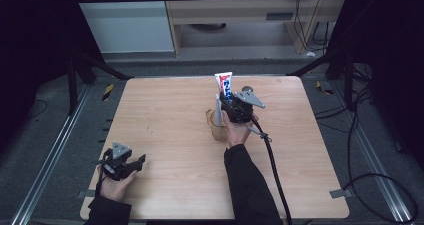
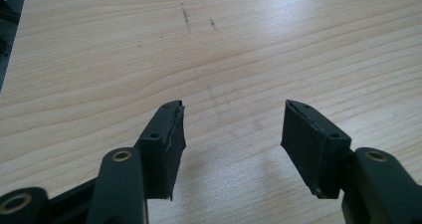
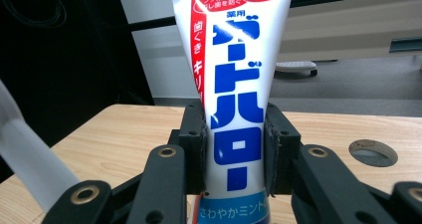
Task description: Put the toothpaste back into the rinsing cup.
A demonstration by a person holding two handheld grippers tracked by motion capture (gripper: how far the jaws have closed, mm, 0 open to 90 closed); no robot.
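A white toothpaste tube [image 3: 234, 104] with blue and red lettering stands upright between the pads of my right gripper [image 3: 235, 144], which is shut on it. In the high view the toothpaste tube [image 1: 224, 84] rises above the right gripper [image 1: 231, 106], just over a clear amber cup [image 1: 216, 126] at mid-table. A pale grey stick-like item [image 1: 218, 110] leans in the cup; its blurred shaft [image 3: 30, 159] shows at the left of the right gripper view. My left gripper [image 1: 136, 161] rests near the table's front left, open, with bare wood between its pads [image 2: 169, 144].
The wooden table [image 1: 165, 115] has a round cable hole [image 3: 373, 153] near its far edge. A black cable [image 1: 274, 170] trails from the right gripper toward the front edge. Dark frame bars and floor cables surround the table.
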